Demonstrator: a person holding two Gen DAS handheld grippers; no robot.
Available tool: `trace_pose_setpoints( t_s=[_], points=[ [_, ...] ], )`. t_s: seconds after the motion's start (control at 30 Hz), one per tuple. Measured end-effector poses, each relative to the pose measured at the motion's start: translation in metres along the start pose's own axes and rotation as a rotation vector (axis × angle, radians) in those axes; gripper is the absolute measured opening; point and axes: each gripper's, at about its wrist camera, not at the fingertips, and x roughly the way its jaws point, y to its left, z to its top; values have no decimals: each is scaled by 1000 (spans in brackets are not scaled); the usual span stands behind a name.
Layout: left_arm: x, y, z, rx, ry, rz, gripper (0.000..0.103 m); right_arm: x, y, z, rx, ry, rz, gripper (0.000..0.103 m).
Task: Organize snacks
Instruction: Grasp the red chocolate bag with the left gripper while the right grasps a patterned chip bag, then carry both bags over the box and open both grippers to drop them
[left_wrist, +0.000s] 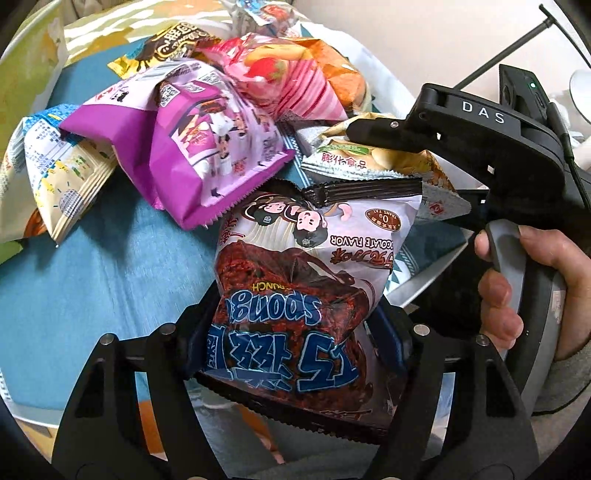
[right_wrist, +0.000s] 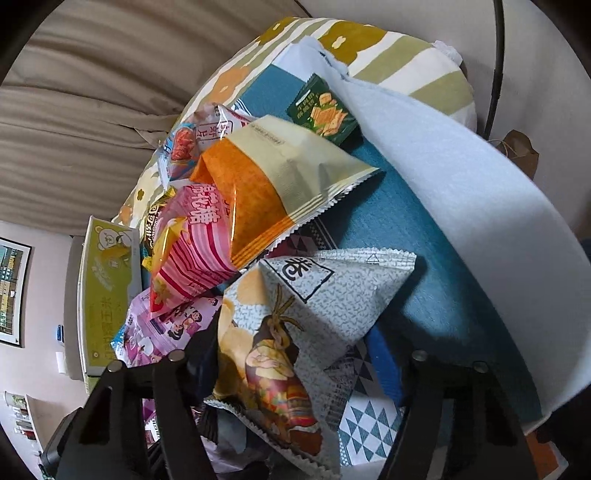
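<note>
My left gripper (left_wrist: 295, 343) is shut on a chocolate sponge-crunch bag (left_wrist: 310, 280) and holds it above the blue cloth (left_wrist: 92, 280). My right gripper (right_wrist: 295, 354) stands wide around the grey-speckled bag with a cartoon figure (right_wrist: 295, 325); its left finger touches the bag, the right finger (right_wrist: 388, 365) is apart from it. In the left wrist view the right gripper body (left_wrist: 480, 140) reaches onto that same bag (left_wrist: 369, 158). A pile lies behind: a purple bag (left_wrist: 207, 147), a pink striped bag (right_wrist: 192, 251) and an orange and cream bag (right_wrist: 266, 192).
A small green cracker pack (right_wrist: 323, 110) lies on the blue cloth at the far side. A yellow-green box (right_wrist: 107, 291) stands left of the pile. A white towel (right_wrist: 461, 192) covers the right side. A blue-and-cream bag (left_wrist: 62, 173) lies at the pile's left.
</note>
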Motion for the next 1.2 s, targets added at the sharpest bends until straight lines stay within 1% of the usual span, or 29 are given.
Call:
trace_pose_setpoints(
  t_s=[0.33, 0.53, 0.73, 0.93, 1.1, 1.2],
  points=[
    [-8, -3, -7, 12, -37, 9, 71, -42, 0, -11, -12, -48, 11, 61],
    [-23, -2, -10, 11, -73, 9, 71, -69, 4, -18, -26, -75, 28, 60],
    [-48, -1, -8, 19, -139, 18, 70, -99, 18, -24, -56, -125, 61, 60],
    [-77, -1, 0, 24, -217, 34, 71, -125, 36, -22, -95, -167, 108, 60],
    [-105, 12, 15, 13, -292, 52, 70, -137, 63, -17, -144, -191, 143, 60],
    [-125, 28, 24, -5, -334, 76, 70, -141, 82, -15, -177, -206, 162, 60]
  ],
)
